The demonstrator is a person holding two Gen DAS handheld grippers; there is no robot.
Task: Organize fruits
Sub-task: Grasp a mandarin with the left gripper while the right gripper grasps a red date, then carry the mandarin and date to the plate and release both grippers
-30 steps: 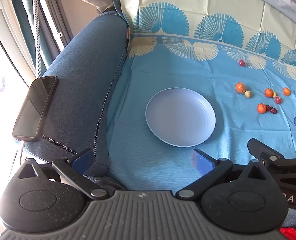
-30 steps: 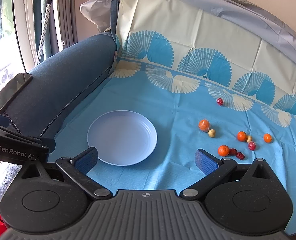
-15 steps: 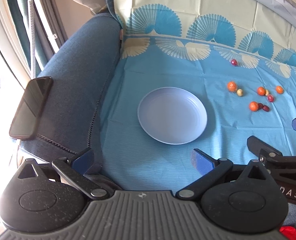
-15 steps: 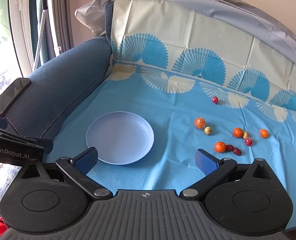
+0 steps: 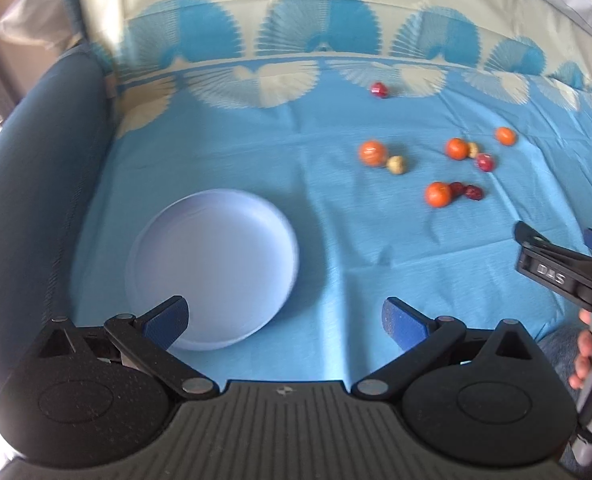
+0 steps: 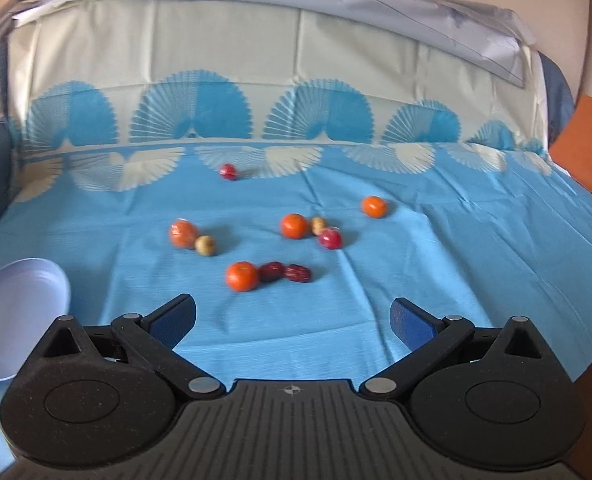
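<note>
both tools empty. left gripper jaws spread wide, hanging just over the near edge of the plate. right gripper jaws also spread wide, facing the scattered fruit; nothing between the pads on either.

fruit all loose on the blue cloth, none on the plate yet. nearest to the right gripper: an orange with two dark red dates touching or nearly touching it on its right. further back, a second orange with a small pale fruit against it; a third orange with another pale one and a red fruit crowded beside it; a lone orange off to the right; a lone red fruit near the cloth's fan border.

risks, as judged:
- fruit are round and the cloth is soft with creases: a pad that nudges before closing would likely roll the target away.
- the neighbours touch, so closing on the near orange could catch or knock a date.
- the dates and pale fruit are small; jaws this wide may close off centre and squirt them out.
- plate sits well left of the fruit, at the far left edge of the right camera's view, so the carry is long; a loose hold could drop fruit on the way.
- both views are blurred, so fine positions are uncertain.

surroundings: padded blue armrest left of the plate. path from fruit to plate looks clear apart from the left gripper hanging over the plate.
</note>
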